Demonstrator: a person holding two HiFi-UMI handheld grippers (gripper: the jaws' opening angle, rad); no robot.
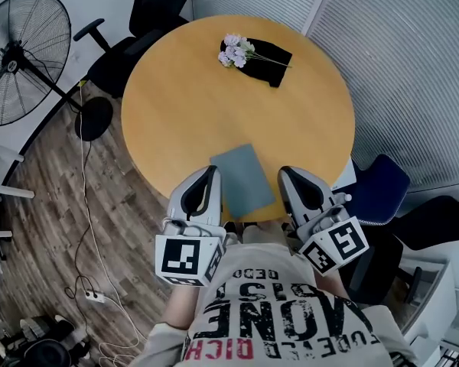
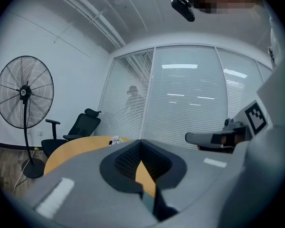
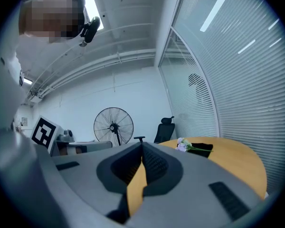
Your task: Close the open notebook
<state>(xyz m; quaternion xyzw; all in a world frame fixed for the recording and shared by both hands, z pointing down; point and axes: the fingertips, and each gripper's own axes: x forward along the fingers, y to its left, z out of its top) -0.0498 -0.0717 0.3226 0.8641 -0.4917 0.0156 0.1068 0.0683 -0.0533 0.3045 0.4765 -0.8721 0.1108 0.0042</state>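
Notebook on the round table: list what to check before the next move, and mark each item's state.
1. The notebook lies flat with its cover shut: ok, it looks closed in the head view.
2. The left gripper has its jaws together with nothing between them: ok.
3. The right gripper has its jaws together with nothing between them: ok.
4. Both grippers are clear of the notebook: cannot tell. They flank it closely, and their height above it is not shown.
5. The flowers on the black cloth sit at the far side of the table, well apart from the notebook: ok.
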